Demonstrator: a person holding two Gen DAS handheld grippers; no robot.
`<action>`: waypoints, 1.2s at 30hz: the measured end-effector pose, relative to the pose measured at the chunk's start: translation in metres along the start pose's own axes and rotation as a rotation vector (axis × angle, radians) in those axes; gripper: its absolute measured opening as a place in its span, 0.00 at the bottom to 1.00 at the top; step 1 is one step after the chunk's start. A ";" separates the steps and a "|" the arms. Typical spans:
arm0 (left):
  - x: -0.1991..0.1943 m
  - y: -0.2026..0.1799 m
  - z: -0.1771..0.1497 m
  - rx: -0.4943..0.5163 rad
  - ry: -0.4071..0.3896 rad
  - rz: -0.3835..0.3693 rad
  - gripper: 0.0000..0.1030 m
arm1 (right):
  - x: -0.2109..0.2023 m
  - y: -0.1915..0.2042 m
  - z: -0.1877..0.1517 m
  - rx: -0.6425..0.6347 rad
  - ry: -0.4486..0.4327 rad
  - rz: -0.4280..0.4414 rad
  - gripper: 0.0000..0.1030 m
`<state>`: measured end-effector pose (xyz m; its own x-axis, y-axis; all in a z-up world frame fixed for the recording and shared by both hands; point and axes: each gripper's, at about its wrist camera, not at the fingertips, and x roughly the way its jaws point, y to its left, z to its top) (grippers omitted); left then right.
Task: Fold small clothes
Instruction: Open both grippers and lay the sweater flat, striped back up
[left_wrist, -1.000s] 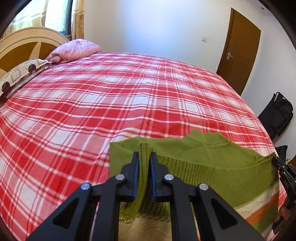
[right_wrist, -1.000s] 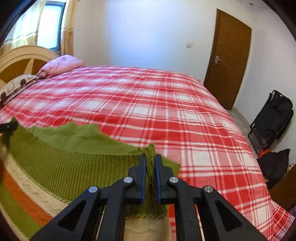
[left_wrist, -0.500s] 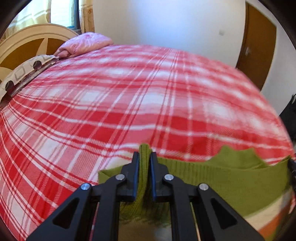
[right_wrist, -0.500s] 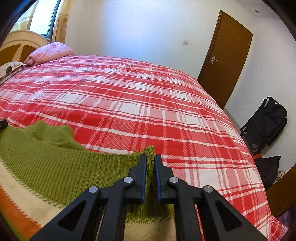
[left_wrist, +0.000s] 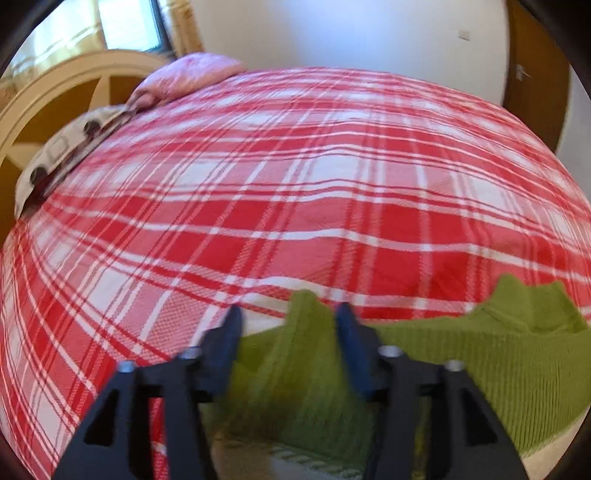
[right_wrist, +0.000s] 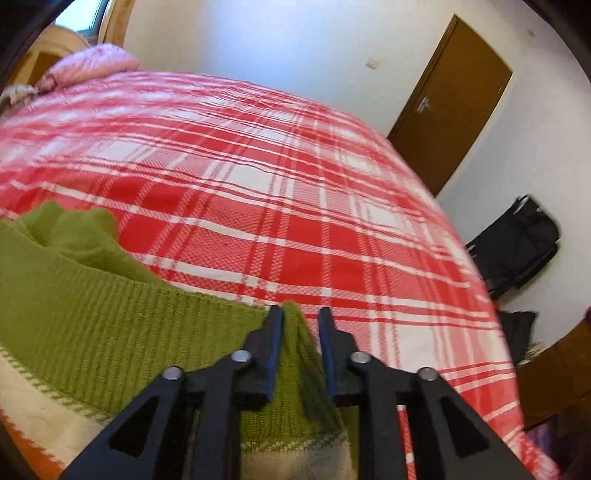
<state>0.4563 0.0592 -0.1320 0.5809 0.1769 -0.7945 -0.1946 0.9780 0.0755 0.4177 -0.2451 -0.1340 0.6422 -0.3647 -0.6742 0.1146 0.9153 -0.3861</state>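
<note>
A green knitted sweater (left_wrist: 498, 354) with cream and orange stripes lies on the red-and-white checked bed cover (left_wrist: 295, 203), ribbed edge toward the far side. My left gripper (left_wrist: 288, 310) is over its left corner. Its jaws are opening and stand wide apart; a peak of green knit rises between them, free of both pads. In the right wrist view the sweater (right_wrist: 92, 314) fills the lower left. My right gripper (right_wrist: 300, 312) is at its right corner, jaws opening a little. The knit peak leans on the left finger (right_wrist: 271, 332), with a gap to the other.
A pink pillow (left_wrist: 188, 75), a patterned pillow (left_wrist: 62, 151) and a wooden headboard (left_wrist: 44, 96) are at the far left. The bed cover (right_wrist: 258, 184) stretches ahead. A brown door (right_wrist: 450, 99) and a black bag (right_wrist: 517, 243) stand right of the bed.
Both grippers sank toward the bed with the sweater's edge, laying it down. Both were shut on the green knit; now their jaws have parted, the left widely, the right slightly.
</note>
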 end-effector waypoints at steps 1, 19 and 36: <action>0.001 0.006 0.002 -0.023 0.014 -0.028 0.64 | -0.003 -0.002 0.000 -0.008 -0.007 0.018 0.23; -0.117 0.022 -0.125 0.189 -0.040 -0.061 0.75 | -0.135 0.024 -0.117 0.222 -0.039 0.365 0.25; -0.131 0.022 -0.168 0.236 -0.082 0.000 0.87 | -0.160 0.029 -0.155 0.186 -0.014 0.299 0.52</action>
<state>0.2434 0.0388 -0.1276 0.6449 0.1758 -0.7438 -0.0097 0.9750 0.2221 0.2007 -0.1869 -0.1354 0.6784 -0.0750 -0.7308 0.0555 0.9972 -0.0509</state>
